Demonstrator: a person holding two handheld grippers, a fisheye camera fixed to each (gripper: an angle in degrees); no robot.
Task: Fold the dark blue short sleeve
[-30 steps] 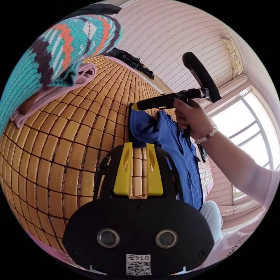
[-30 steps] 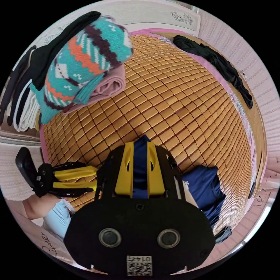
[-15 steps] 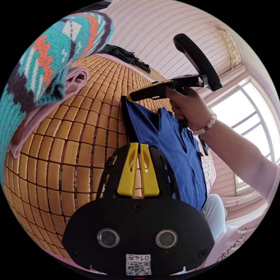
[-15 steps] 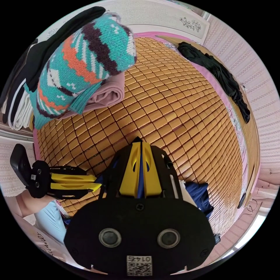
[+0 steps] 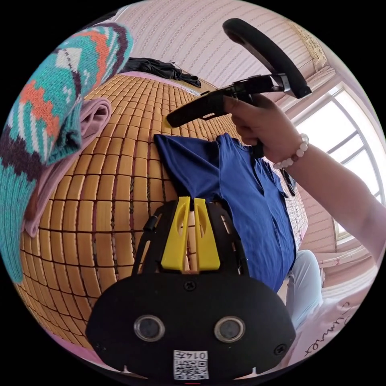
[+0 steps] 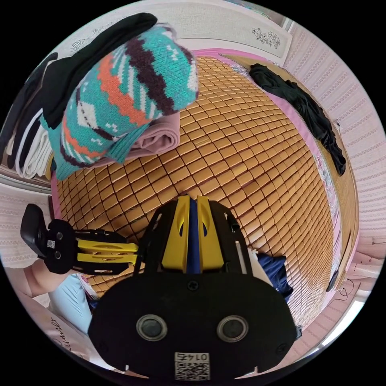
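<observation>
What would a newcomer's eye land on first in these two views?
The dark blue shirt spread on the golden bamboo mat, one corner pinched in the right tool. Next, the teal patterned sweater stacked on a folded pink cloth at the mat's far corner.

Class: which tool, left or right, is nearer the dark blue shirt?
Right. The right tool has shirt fabric between its jaws; the left tool sits beside the shirt's edge over the bamboo mat.
</observation>
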